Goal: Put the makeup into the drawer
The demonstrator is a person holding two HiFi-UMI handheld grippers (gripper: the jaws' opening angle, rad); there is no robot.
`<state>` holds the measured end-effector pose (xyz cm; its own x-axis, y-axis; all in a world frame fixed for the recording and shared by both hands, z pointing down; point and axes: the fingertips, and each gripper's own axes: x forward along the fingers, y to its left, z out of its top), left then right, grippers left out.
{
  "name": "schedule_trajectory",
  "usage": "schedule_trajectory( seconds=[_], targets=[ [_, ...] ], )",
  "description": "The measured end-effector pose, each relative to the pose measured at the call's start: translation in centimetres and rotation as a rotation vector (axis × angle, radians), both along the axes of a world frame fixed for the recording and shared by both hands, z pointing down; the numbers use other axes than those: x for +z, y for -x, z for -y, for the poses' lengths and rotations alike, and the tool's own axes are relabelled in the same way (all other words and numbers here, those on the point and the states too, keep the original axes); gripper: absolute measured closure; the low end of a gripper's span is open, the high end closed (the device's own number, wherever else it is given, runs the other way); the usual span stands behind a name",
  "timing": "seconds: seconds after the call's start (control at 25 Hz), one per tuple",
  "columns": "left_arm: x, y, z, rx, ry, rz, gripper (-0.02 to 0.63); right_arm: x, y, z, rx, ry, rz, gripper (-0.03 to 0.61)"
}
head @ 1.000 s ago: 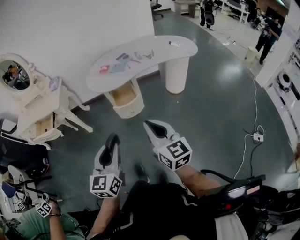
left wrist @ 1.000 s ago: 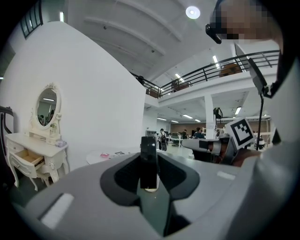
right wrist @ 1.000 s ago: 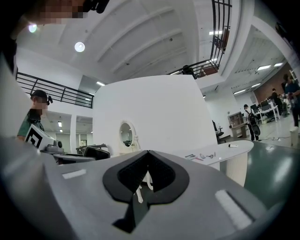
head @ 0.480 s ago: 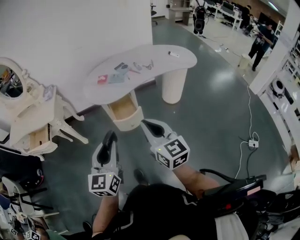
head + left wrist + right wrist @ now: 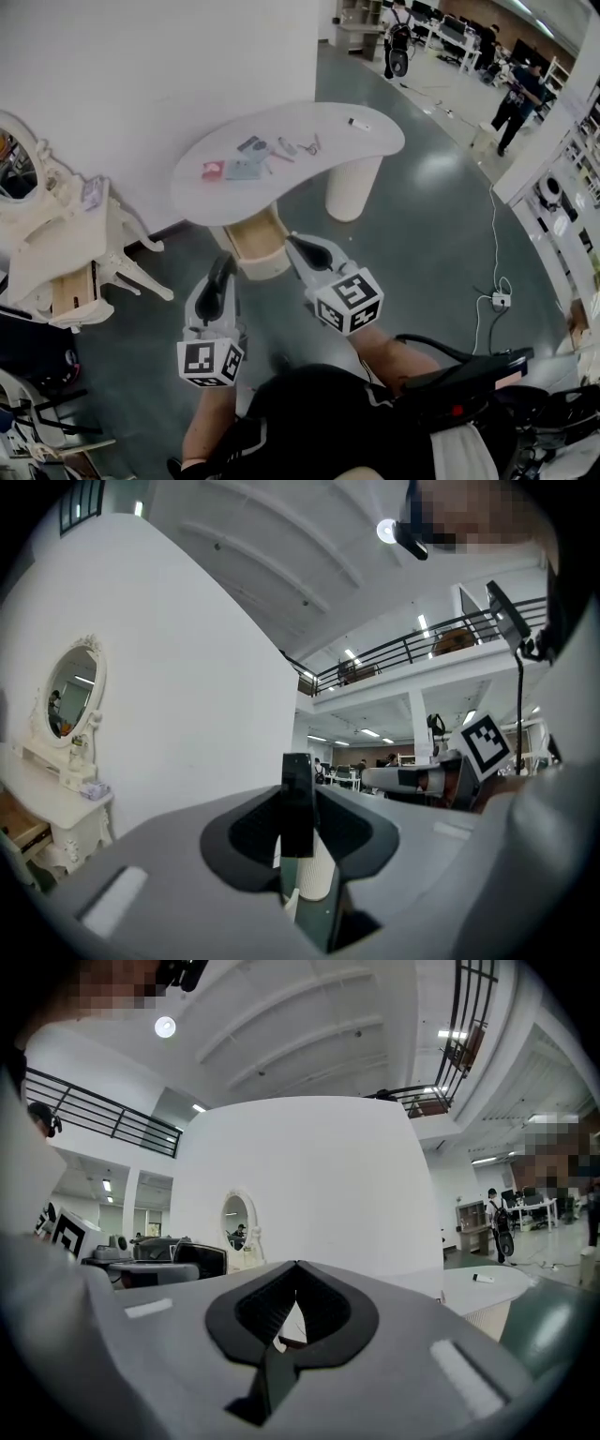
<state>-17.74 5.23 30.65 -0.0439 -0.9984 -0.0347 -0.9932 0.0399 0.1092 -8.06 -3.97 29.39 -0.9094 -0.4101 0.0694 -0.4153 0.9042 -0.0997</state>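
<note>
Two grippers held level, both empty: left gripper jaws part-open, gap bare; right gripper tips closed together. Makeup scattered on white table, ahead of both tips, spread running crosswise to grippers' line. Open drawer under tabletop, just ahead, between both tips. Left gripper judged nearer red and grey pieces; forward reach needed.
</note>
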Motion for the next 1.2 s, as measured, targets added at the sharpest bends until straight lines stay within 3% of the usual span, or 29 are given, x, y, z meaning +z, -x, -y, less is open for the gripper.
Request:
schedule_trajectory(
  seconds=[0.52,0.8,1.2],
  targets=[
    [1.5,7.7,3.6,0.051,0.011,-0.04,0.52,0.7,6.7,3.4,0.043,0.015,-0.031,0.577],
    [1.6,8.5,6.6,0.058,0.02,-0.036,0.52,0.5,8.6,6.1,0.018,0.02,-0.017,0.577],
    [0.8,8.4,13.6,0.051,0.028,-0.015,0.52,0.1,8.9,13.8,0.007,0.03,0.033,0.577]
  ],
)
